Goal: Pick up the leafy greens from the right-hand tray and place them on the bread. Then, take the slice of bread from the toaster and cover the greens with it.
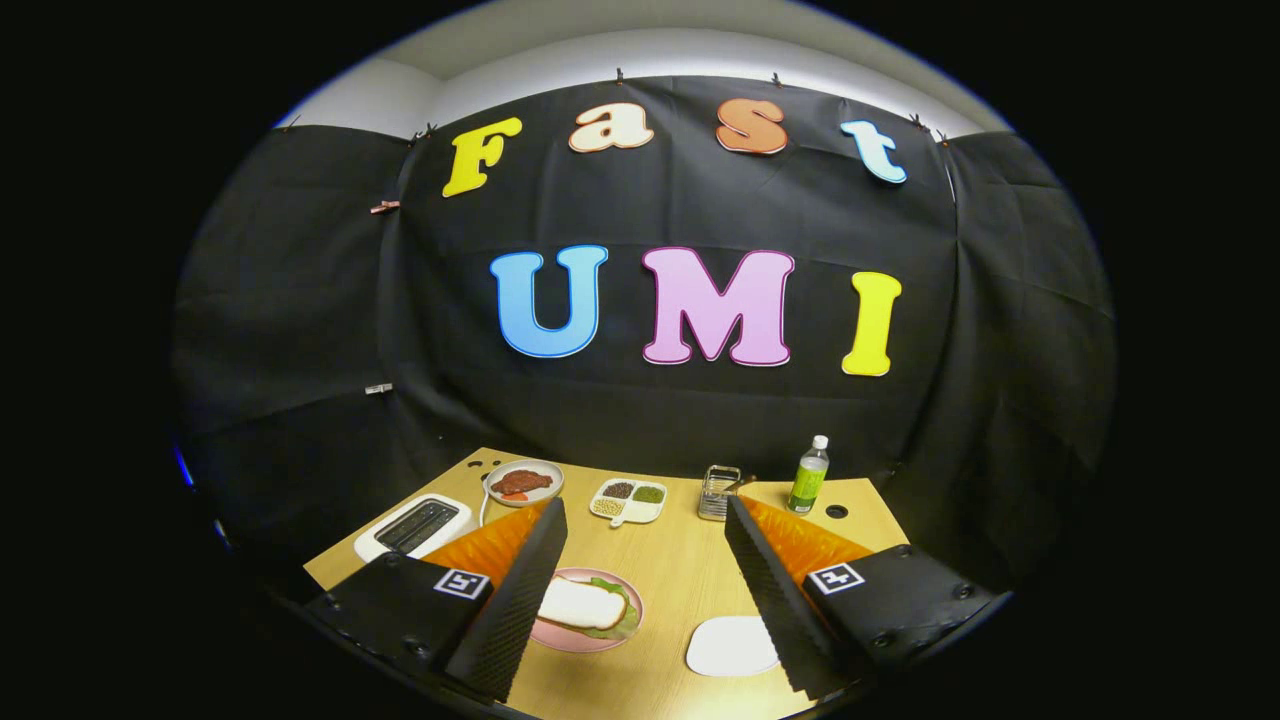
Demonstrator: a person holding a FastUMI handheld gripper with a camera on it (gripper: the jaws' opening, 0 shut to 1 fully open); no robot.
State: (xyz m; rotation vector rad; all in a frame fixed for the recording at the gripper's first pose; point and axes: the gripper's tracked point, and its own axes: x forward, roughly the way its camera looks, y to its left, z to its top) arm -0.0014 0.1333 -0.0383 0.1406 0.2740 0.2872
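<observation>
1. At the near edge of the wooden table (680, 590), I hold the gripper (645, 590) high with its fingers spread wide and nothing between them.
2. Between the fingers, close by the left one, sits a pink plate (590, 640) carrying a white slice of bread (580, 605) laid over leafy greens (625, 612) that peek out at its right side; whether another slice lies beneath I cannot tell.
3. An empty white tray (730, 647) lies just beside the right finger.
4. The white toaster (415, 527) stands at the table's left edge, its slots looking dark and empty.
5. I judge the bread light, soft and easily dented, the greens limp and thin; if the slice needs squaring, I would pinch it gently across its short sides.
6. I judge the stack built.
</observation>
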